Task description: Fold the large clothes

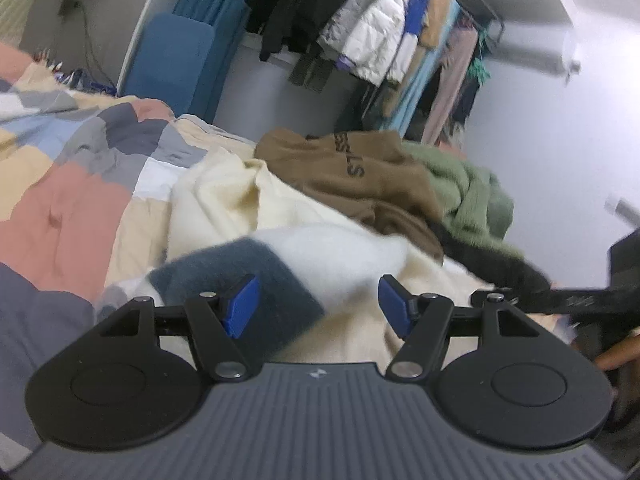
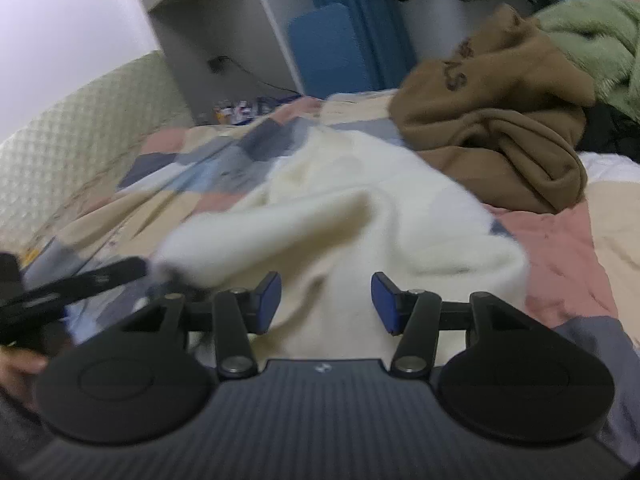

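A fluffy cream sweater (image 1: 248, 208) lies rumpled on the bed, with a grey-blue part (image 1: 224, 276) at its near end. My left gripper (image 1: 319, 304) hovers open just above it; the grey-blue part lies under the left finger and the pads press on nothing. In the right wrist view the same cream sweater (image 2: 360, 220) spreads out ahead and beneath. My right gripper (image 2: 326, 304) stands open over it, cream fabric showing in the gap and the blue pads clear of it. The picture is motion-blurred.
A brown hoodie (image 1: 360, 176), a green knit (image 1: 468, 196) and a dark garment (image 1: 492, 264) are heaped behind the sweater. The patchwork quilt (image 1: 68, 200) covers the bed. A loaded clothes rail (image 1: 392, 40) and a blue board (image 1: 168, 60) stand at the wall.
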A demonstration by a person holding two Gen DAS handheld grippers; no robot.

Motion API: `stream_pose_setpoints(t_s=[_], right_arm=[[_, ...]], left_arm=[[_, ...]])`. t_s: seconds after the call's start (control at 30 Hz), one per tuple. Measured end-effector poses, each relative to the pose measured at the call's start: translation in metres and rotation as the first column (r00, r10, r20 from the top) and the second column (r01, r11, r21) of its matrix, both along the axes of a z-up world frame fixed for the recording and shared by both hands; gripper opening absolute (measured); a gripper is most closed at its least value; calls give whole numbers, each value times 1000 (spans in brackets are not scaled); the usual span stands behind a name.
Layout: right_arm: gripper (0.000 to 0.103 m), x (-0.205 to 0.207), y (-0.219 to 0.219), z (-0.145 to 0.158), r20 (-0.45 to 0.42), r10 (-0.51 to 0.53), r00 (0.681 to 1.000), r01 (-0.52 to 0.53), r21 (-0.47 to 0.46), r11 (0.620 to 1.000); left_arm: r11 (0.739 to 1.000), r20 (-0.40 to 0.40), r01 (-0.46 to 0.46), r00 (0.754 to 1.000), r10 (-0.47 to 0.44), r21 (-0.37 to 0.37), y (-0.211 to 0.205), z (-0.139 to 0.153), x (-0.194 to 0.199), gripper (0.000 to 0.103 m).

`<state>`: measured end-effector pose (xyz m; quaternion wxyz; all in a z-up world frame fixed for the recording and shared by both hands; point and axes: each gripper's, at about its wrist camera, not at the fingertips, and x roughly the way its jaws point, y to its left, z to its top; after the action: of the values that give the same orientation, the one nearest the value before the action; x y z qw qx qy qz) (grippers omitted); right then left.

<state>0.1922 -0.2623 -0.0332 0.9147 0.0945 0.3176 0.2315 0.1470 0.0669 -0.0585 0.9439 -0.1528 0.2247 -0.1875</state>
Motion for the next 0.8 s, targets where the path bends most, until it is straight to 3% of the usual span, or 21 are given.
stream_pose_setpoints(t_s=[0.17, 0.3, 0.37, 0.47, 0.8], right_arm=[[53, -14, 17, -2, 10, 26, 1000, -25, -74, 997], [52, -14, 32, -18, -3, -23, 1000, 21, -267, 964], [55, -14, 38, -25, -1, -34, 999, 32, -353, 935], [65, -18, 45, -30, -4, -4, 1000, 2, -402, 915], [65, -40, 68, -42, 84, 10, 996, 48, -657, 752]], left_arm=[[997, -5, 10, 1000, -10, 71, -14, -6, -4, 71], [995, -11, 7, 1000, -6, 103, -19, -10, -1, 71], [995, -19, 5, 1000, -3, 103, -19, -12, 2, 71], [993, -18, -1, 1000, 3, 117, -21, -14, 5, 71], [977, 25, -49, 999, 45, 206, -28, -14, 6, 72]])
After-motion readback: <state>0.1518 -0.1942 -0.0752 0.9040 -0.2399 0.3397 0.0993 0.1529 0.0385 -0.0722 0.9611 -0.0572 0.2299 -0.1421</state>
